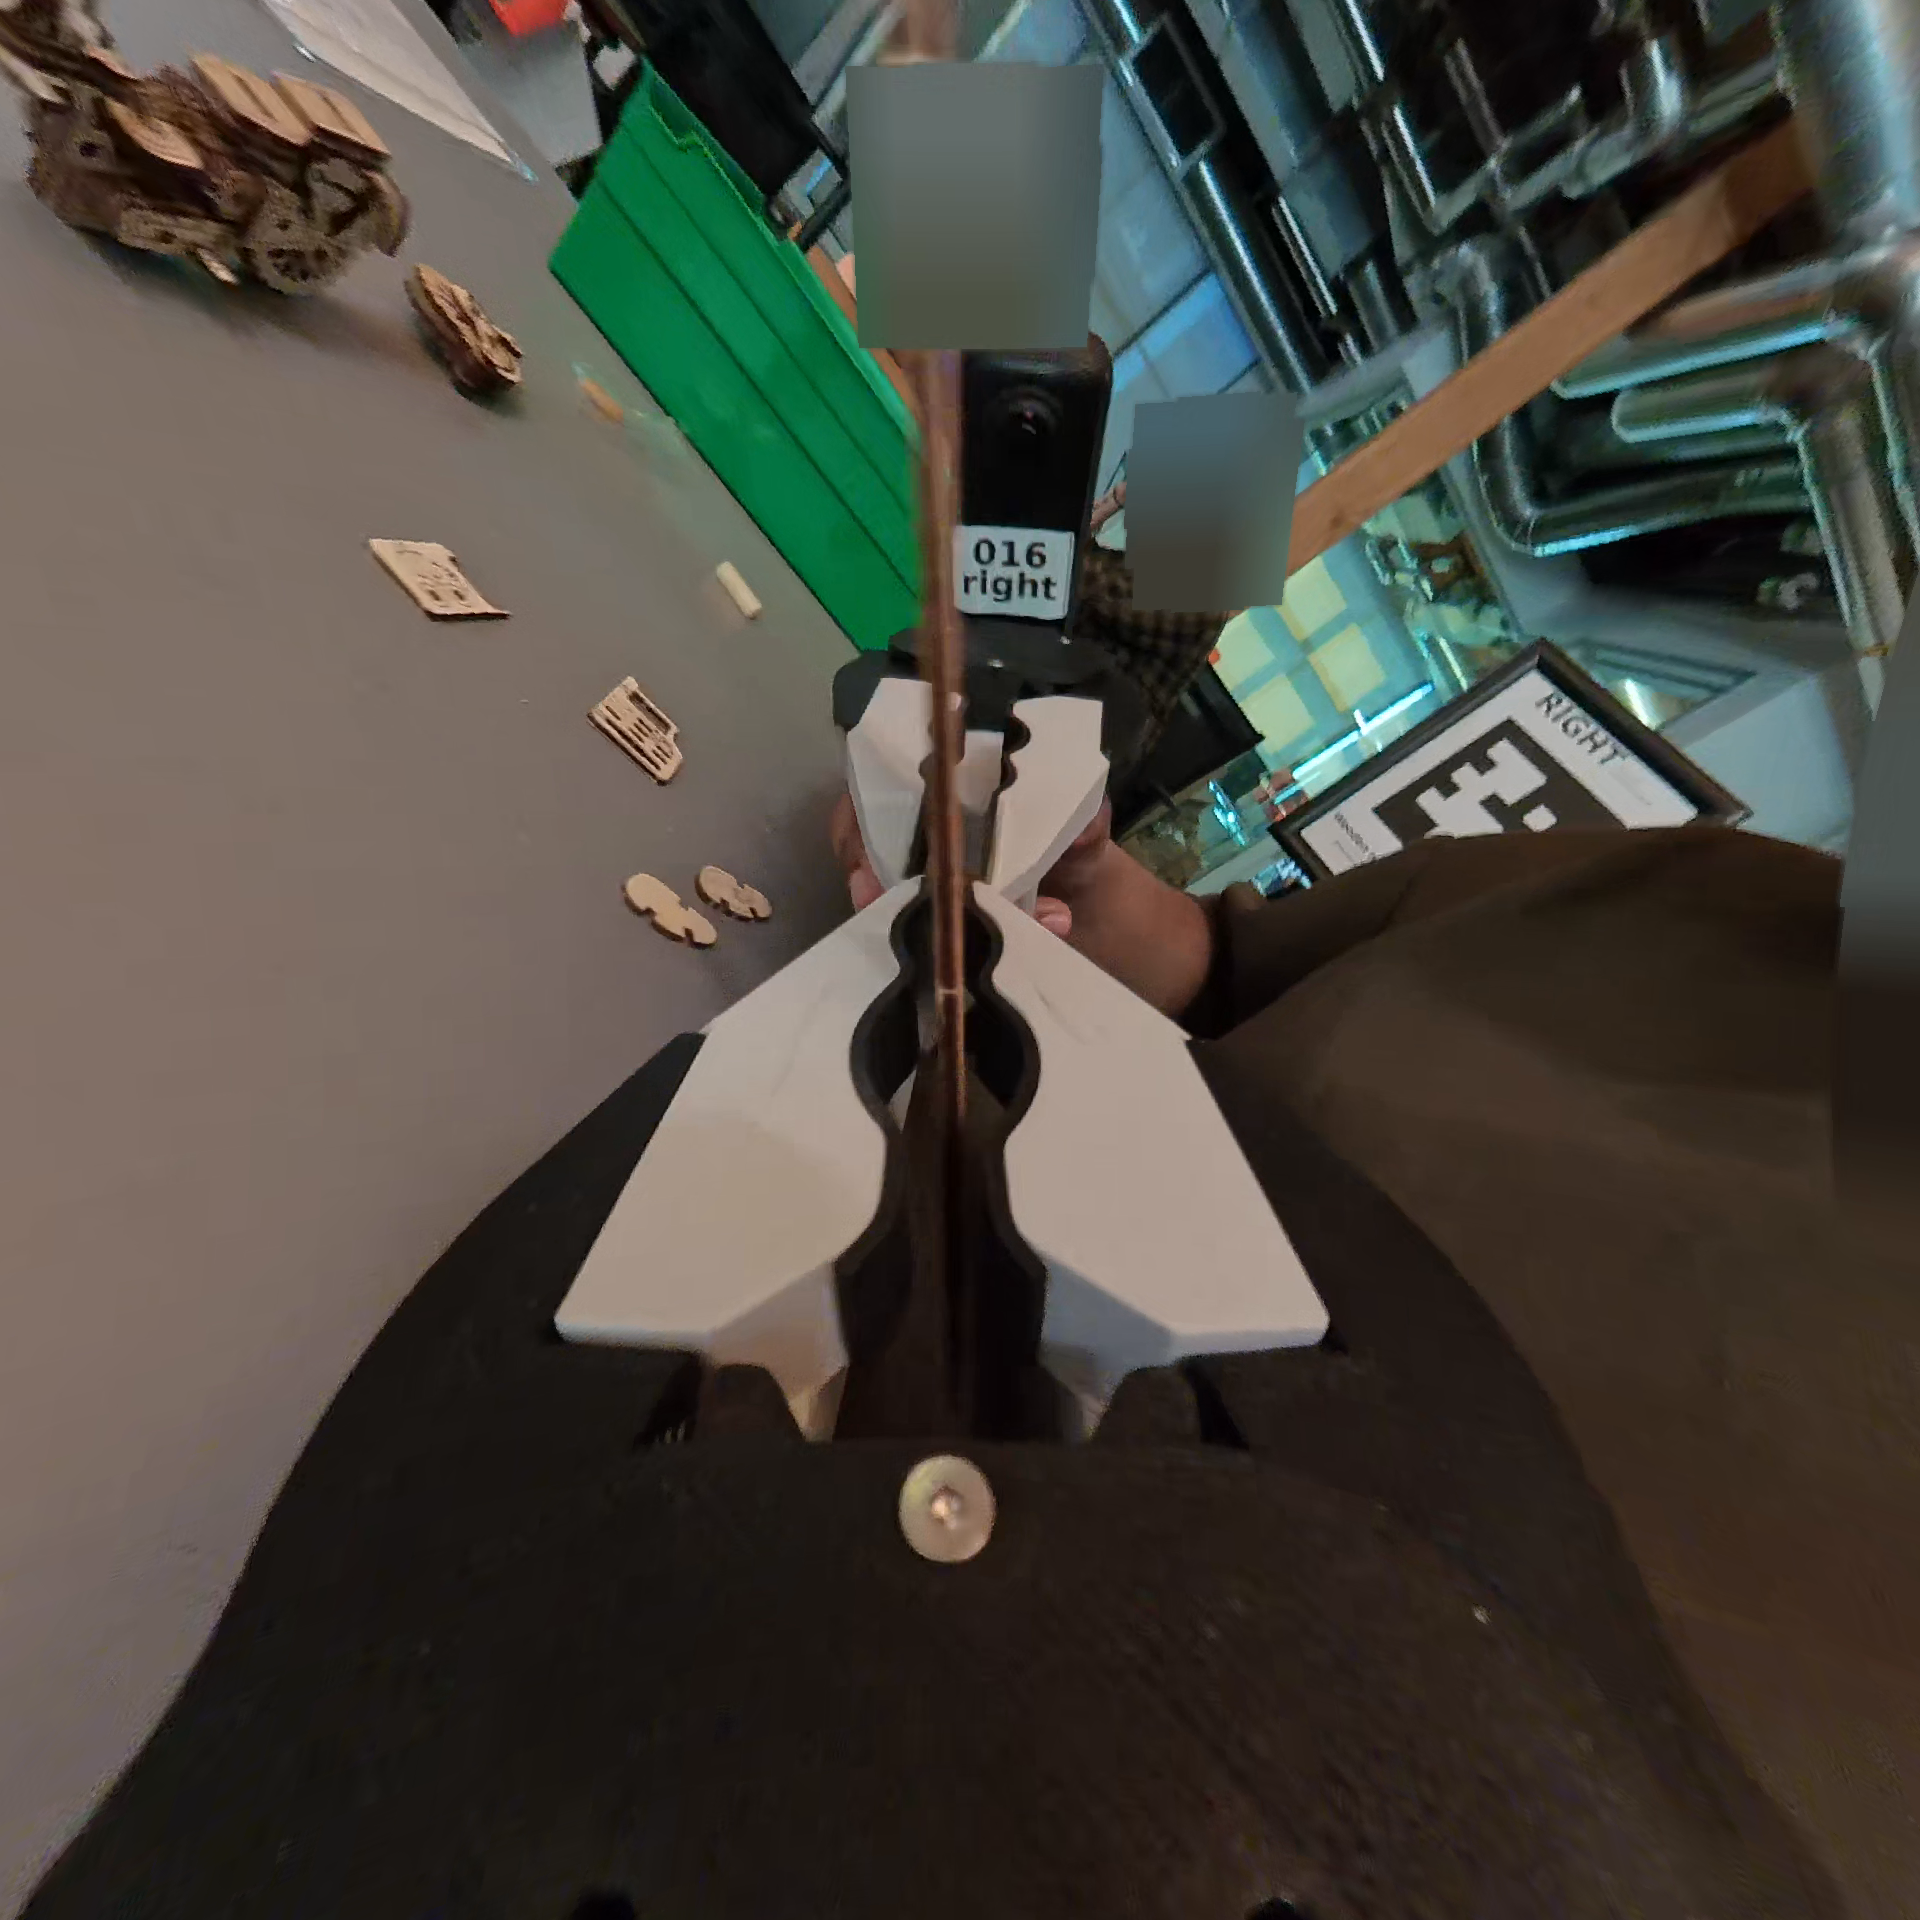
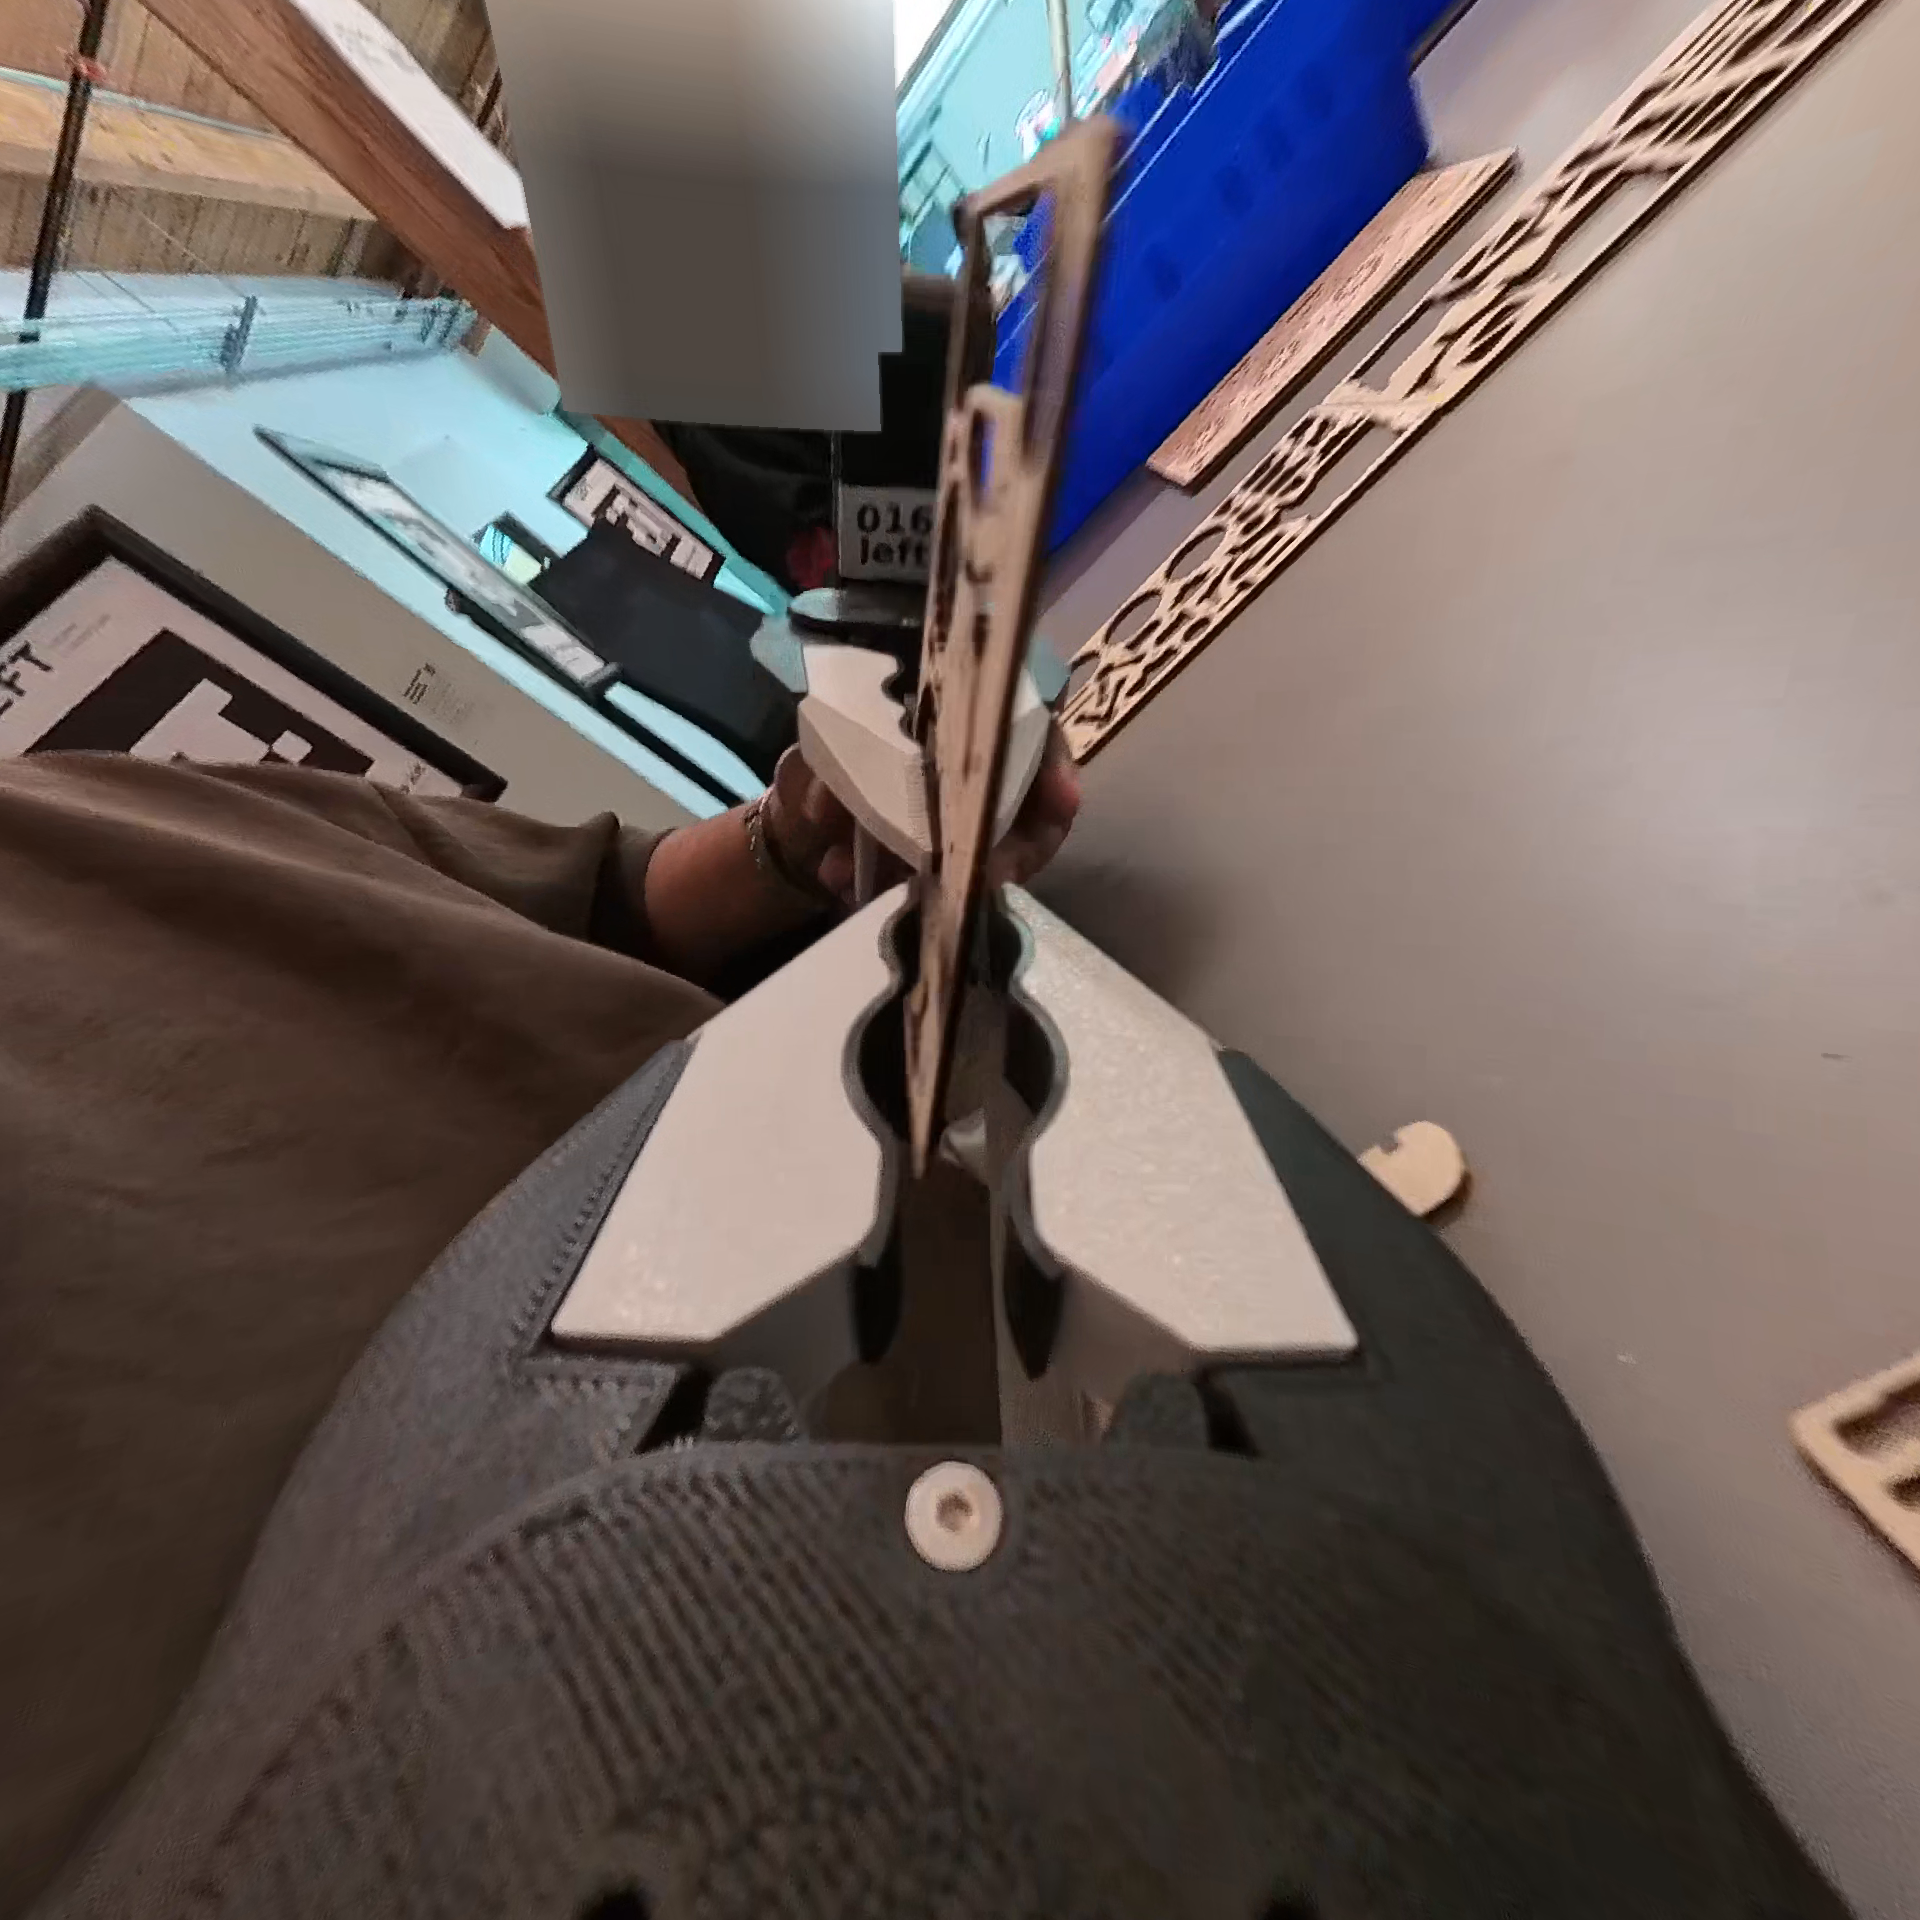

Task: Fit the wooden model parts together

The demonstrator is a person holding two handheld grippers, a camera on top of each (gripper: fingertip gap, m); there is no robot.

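You've got both grippers clamped on the same thin wooden sheet (image 2: 971, 665), left gripper (image 1: 948, 914) and right gripper (image 2: 956, 904) nose to nose, holding it up off the grey tabletop (image 1: 260, 831). Loose wooden parts (image 1: 636, 727) lie on that tabletop.

A thin laser-cut wooden sheet (image 2: 977, 665) stands edge-on, held above the table.

This looks like a workshop or lab: a grey table (image 1: 260, 935) strewn with laser-cut wooden parts (image 1: 636, 727) beside a wooden model (image 1: 208, 197), green bins (image 1: 727, 343) and a blue bin (image 2: 1195, 281), metal ducts (image 1: 1558, 260) probably overhead, and framed marker boards (image 2: 208, 696) propped nearby.
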